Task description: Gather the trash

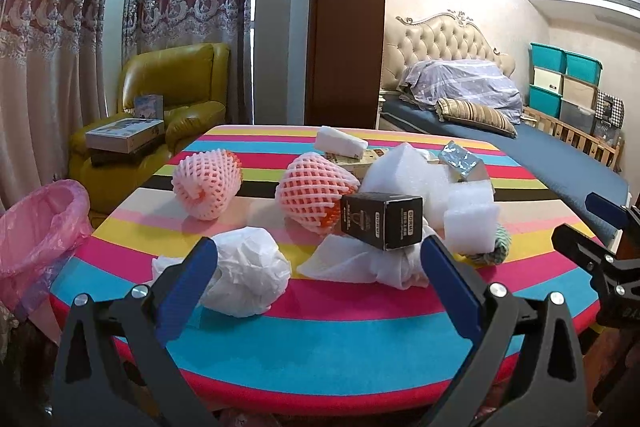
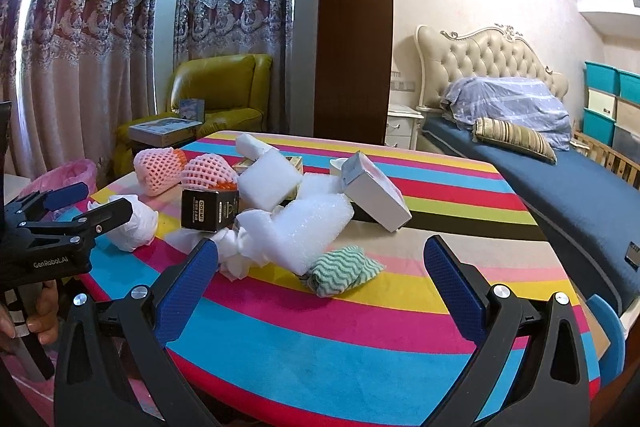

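Nothing collected yet, whole pile waiting on the table

Still sitting on the striped table (image 1: 320,339): every visible piece of trash, none seen inside the pink-lined bin (image 1: 36,227) standing off the table's left edge, though the bin's inside is mostly hidden. Hovering over the near edge with jaws wide apart and gripping nothing: left gripper (image 1: 320,267), framing the crumpled white paper ball (image 1: 248,271) lying nearest the near-left corner. Likewise spread open and empty: right gripper (image 2: 320,267), facing the green wavy cloth (image 2: 344,269) resting toward the near edge, just against the bubble wrap (image 2: 304,227).

Crowding the middle of the table: black box (image 1: 382,221) leaning on a second wad of white paper (image 1: 360,263), two pink foam nets (image 1: 208,183) (image 1: 316,191) toward the far-left side, white foam blocks (image 1: 470,223), a white carton (image 2: 376,197) tilted toward the right side, a foam wedge (image 1: 340,143) near the far edge, and a small printed box partly buried behind the heap.

Judging progress as essentially at the start: no grasp made, nothing lifted, roughly ten pieces remaining. Looking likeliest as first pick: the paper ball, closest to both the left jaws and the bin. Needing care later: the black box perched loosely, probably toppling once the paper beneath is pulled
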### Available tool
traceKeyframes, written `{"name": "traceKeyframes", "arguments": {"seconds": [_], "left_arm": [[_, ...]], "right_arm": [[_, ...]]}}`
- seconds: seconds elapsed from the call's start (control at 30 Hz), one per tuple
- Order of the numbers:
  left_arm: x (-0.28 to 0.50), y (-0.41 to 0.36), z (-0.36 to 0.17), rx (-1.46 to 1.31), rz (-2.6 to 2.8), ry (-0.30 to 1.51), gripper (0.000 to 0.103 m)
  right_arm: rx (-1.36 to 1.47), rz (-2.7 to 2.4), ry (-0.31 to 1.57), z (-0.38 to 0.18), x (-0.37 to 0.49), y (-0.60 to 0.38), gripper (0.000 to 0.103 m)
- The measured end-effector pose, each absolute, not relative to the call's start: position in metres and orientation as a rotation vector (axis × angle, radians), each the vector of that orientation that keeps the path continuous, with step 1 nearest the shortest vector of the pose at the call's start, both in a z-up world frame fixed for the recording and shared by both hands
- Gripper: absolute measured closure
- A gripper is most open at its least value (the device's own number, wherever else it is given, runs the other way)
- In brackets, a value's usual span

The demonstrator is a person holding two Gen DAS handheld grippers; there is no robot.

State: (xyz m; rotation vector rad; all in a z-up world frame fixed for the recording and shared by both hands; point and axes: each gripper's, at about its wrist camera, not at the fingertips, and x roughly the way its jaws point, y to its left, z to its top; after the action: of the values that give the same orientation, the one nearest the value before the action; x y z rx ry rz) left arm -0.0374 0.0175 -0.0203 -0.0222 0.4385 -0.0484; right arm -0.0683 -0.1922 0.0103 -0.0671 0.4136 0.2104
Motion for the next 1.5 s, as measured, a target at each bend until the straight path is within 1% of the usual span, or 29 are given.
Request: {"name": "traceKeyframes", "arguments": {"seconds": [1.5], "left_arm": [[-0.0447,0.0204,-0.0202,-0.021,-0.050,0.420,0.005]], "right_arm": [[-0.051,0.239,0.409,0.0032,-0.0684,-0.1880,0.007]]}}
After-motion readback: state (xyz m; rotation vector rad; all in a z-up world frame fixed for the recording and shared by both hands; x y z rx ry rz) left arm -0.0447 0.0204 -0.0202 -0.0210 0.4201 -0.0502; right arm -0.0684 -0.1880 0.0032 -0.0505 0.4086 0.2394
